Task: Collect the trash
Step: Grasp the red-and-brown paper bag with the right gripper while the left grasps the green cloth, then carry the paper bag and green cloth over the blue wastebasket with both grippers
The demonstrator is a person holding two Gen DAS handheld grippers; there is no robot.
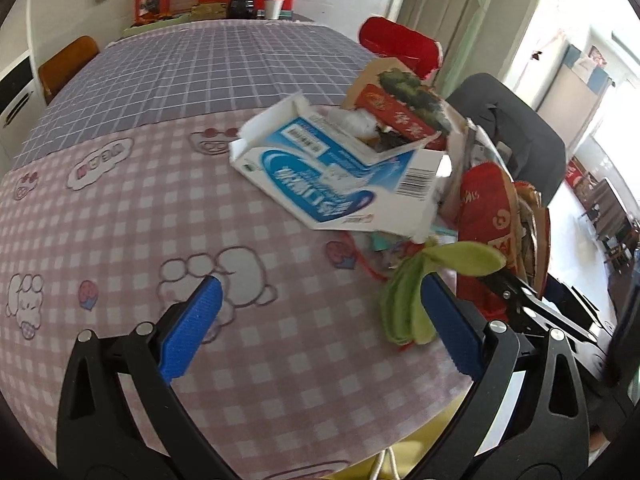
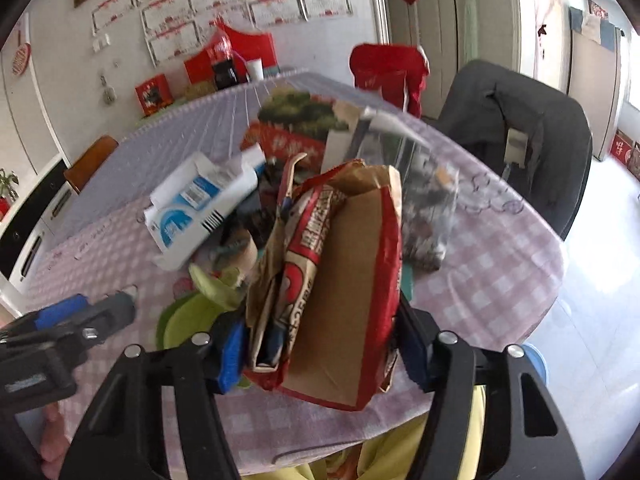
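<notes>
The right hand-held gripper [image 2: 320, 344] is clenching a red-and-brown paper bag [image 2: 344, 280] with blurred writing, at six o'clock of the counter [image 1: 120, 220]. The left hand-held gripper [image 1: 320, 312] is hanging released beside a green peel [image 1: 404, 300]; a blue-and-white barcoded carton [image 1: 332, 176] is lying at twelve o'clock.

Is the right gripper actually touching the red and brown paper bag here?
Touching. In the right wrist view, the right gripper has both blue fingers pressed against the sides of the crumpled red and brown paper bag, with no gap visible.
</notes>
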